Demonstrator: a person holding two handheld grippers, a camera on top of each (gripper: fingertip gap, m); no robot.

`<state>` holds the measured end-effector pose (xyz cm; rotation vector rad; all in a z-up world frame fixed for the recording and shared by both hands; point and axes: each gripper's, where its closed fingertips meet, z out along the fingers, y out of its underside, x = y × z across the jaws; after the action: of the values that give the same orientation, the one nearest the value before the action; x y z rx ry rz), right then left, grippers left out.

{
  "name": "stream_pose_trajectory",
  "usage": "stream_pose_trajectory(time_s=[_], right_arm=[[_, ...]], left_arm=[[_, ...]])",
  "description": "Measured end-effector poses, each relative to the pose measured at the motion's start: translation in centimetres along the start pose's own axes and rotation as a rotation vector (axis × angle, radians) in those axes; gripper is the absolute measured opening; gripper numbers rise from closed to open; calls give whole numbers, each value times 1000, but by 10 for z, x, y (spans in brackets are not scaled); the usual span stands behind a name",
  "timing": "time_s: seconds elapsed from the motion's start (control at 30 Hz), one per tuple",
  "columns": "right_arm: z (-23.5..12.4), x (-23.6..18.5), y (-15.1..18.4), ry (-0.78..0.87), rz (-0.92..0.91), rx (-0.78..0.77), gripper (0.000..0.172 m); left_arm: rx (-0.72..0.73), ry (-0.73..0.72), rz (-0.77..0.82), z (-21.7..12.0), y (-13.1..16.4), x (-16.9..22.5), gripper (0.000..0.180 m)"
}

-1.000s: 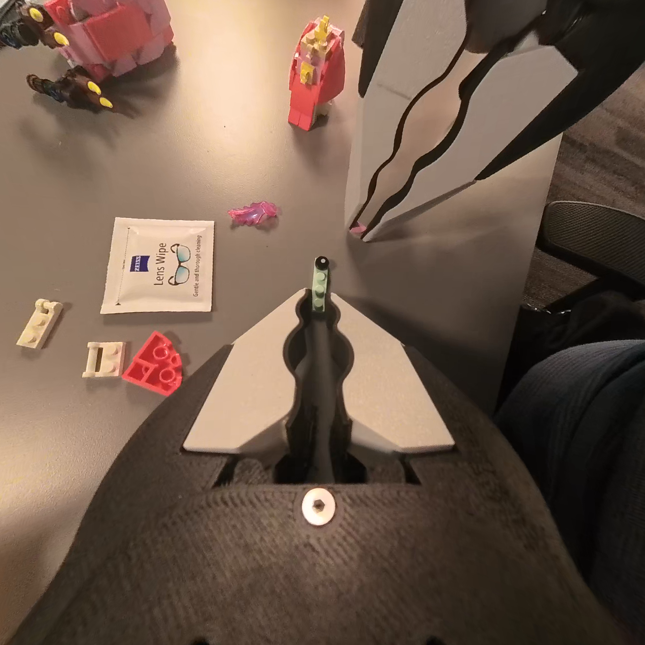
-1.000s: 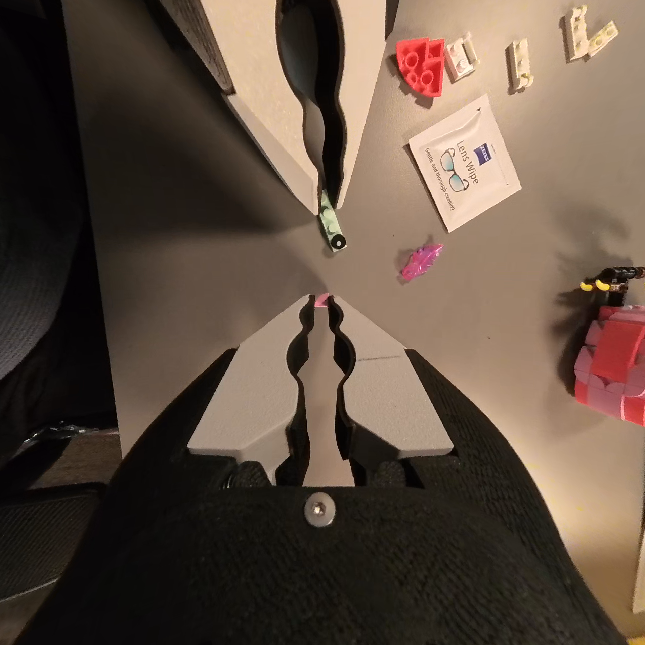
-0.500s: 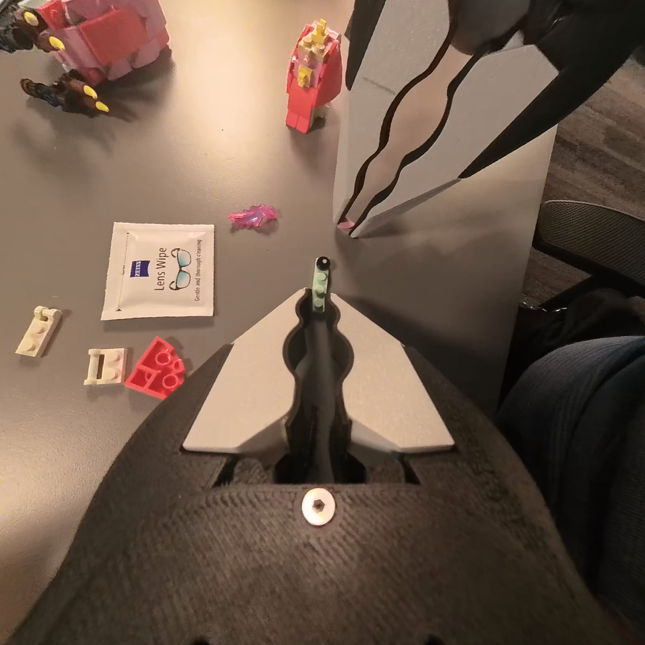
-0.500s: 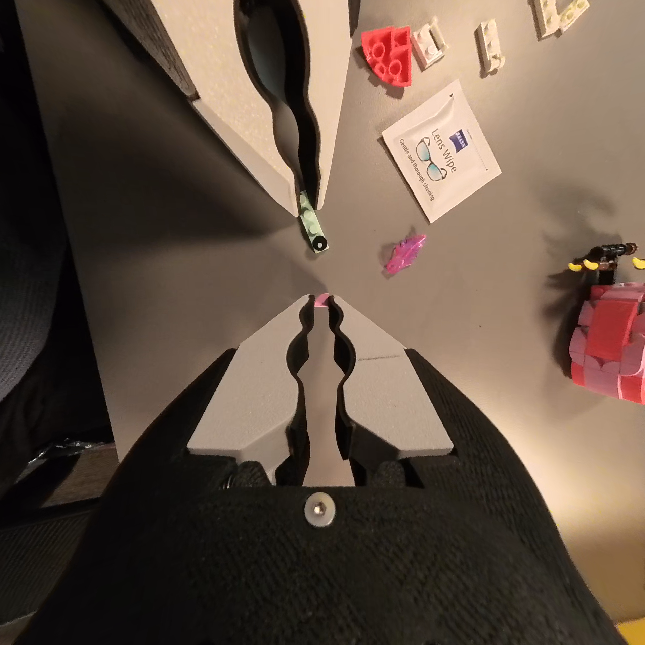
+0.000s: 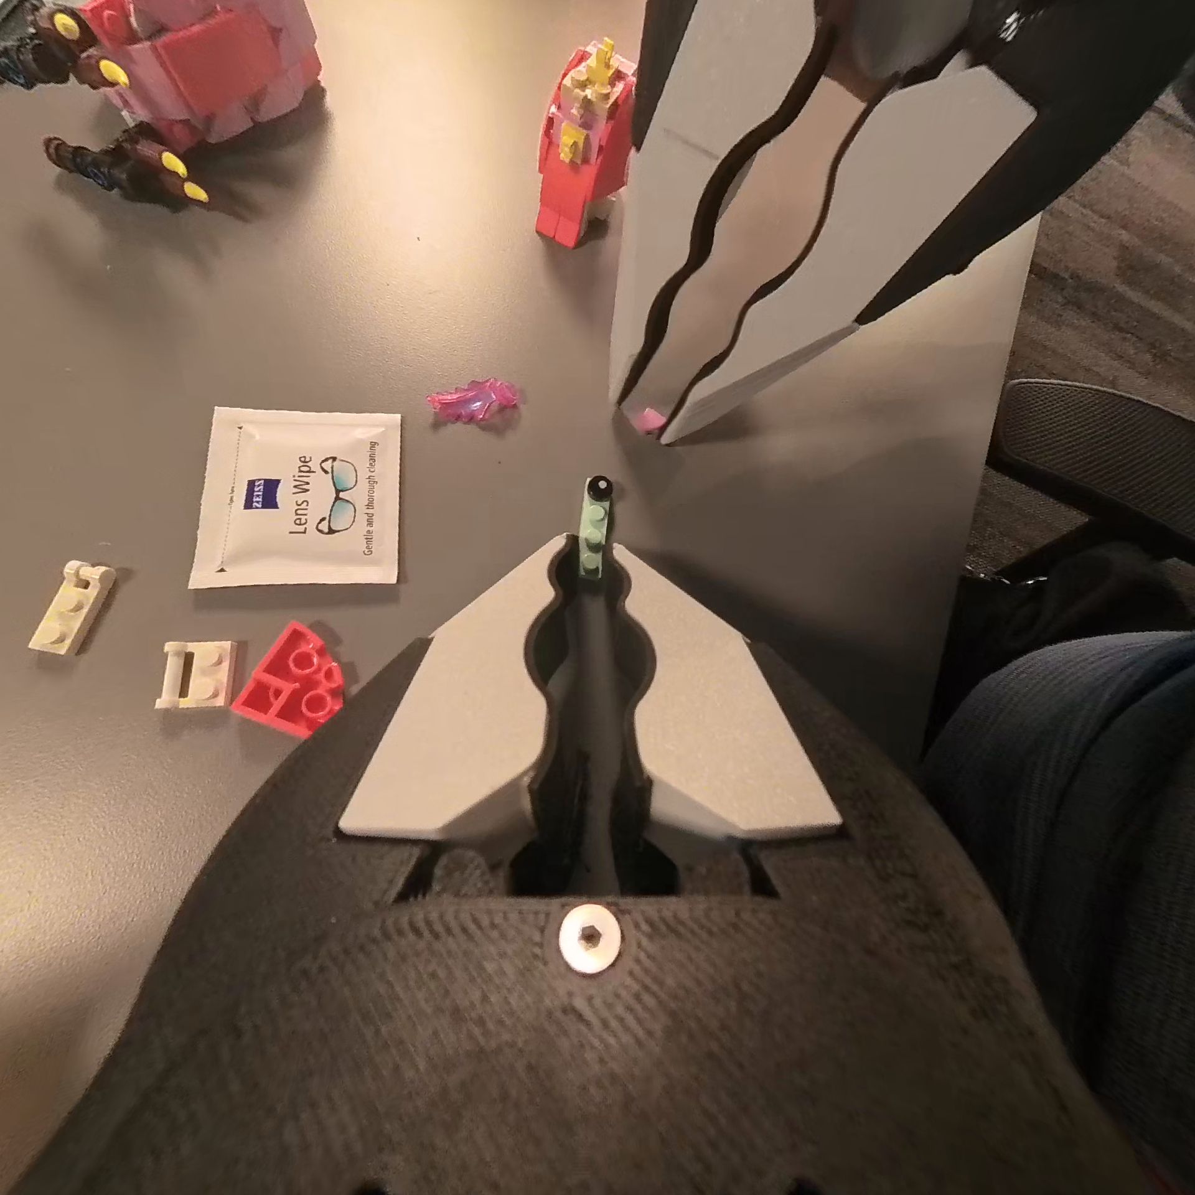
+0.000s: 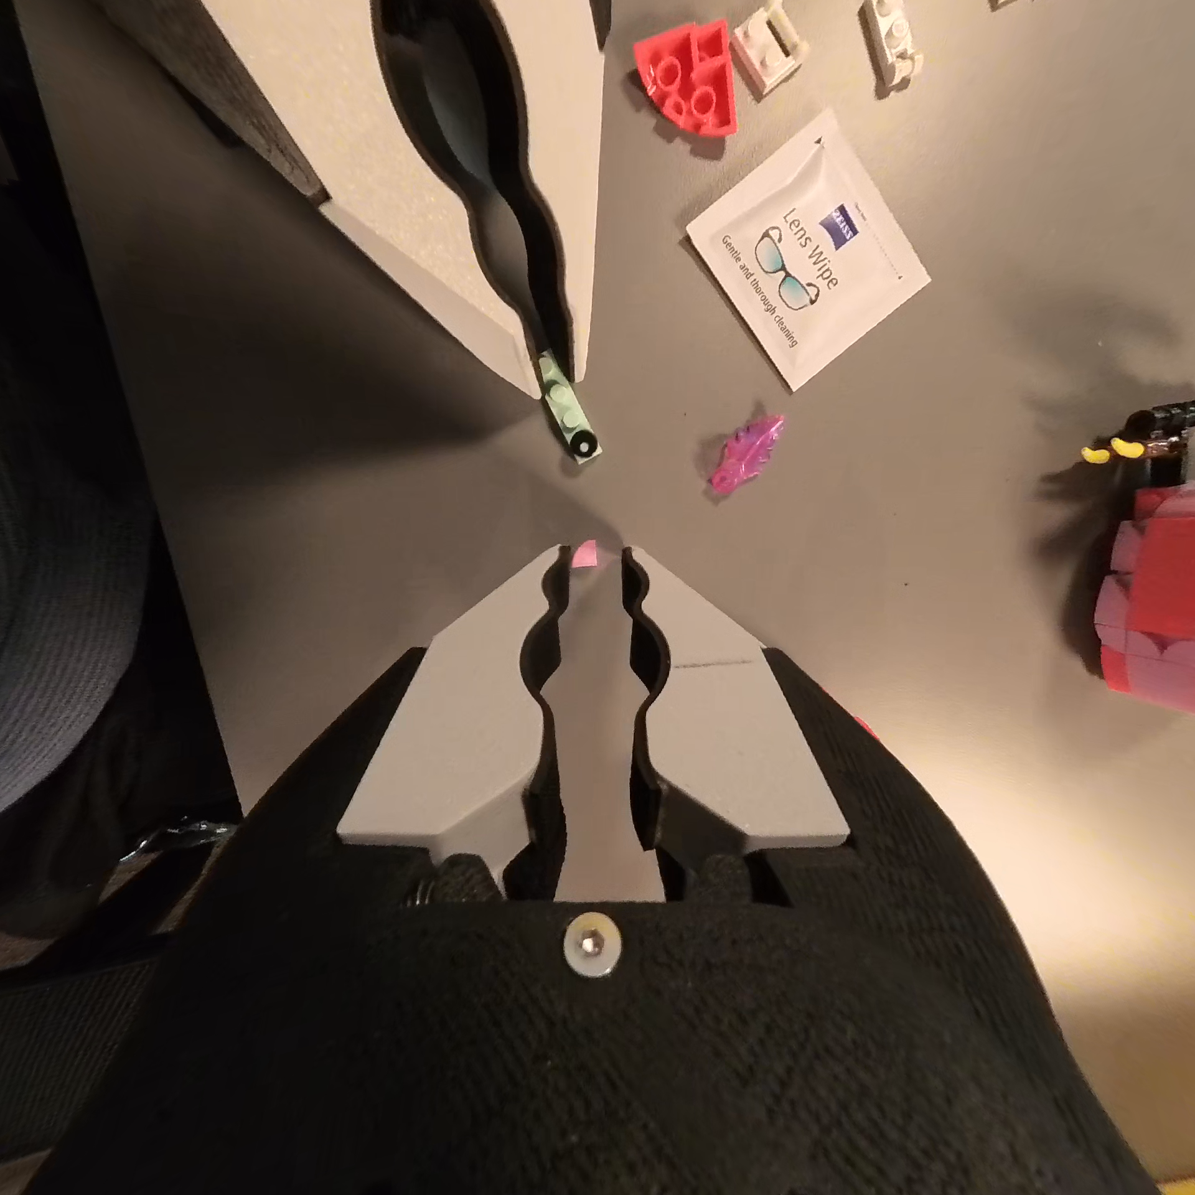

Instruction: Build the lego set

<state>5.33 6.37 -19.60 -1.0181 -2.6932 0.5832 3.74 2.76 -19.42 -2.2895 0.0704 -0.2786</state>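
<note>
Since a second ago the right gripper [image 6: 592, 553] is spreading its fingers: they were pinched on a small pink piece [image 6: 585, 554], and now a gap is showing between that piece and the pad on its right side, with only the left-hand pad beside it. So the right gripper is standing slightly open and is gripping nothing; the pink piece is lying between its tips, low over the grey table [image 6: 388, 504], and whether it is already resting on the surface cannot be told. The left gripper [image 5: 593, 549] is not changing: it is pinching a slim mint-green plate [image 5: 593, 530] at the plate's near end, so that the far end, which carries a black round eye tile [image 5: 598, 486], is sticking out past the tips toward the other gripper.

A translucent magenta feather [image 5: 475, 402] is lying just beyond the green plate, next to a white wipe sachet [image 5: 297, 498]. Nearer the left gripper's flank are lying a red wedge brick [image 5: 291, 689] and two cream hinge plates [image 5: 194, 672]. Farther back a red and pink figure [image 5: 585, 142] is standing, with a larger pink build [image 5: 207, 71] off to its side.

As a judgement on doing this well: the right fingers are best parted slowly and evenly, so the tiny pink piece is not clinging to one pad or flicking away, while the left gripper is keeping the green plate level and steady.
</note>
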Motion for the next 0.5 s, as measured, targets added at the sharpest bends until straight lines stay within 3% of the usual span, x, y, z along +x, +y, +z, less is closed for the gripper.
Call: stream_pose_trajectory(time_s=[0.5], right_arm=[[-6,11,10,107,17,0,18]], left_arm=[[2,-13,-2,0,0,-1,6]])
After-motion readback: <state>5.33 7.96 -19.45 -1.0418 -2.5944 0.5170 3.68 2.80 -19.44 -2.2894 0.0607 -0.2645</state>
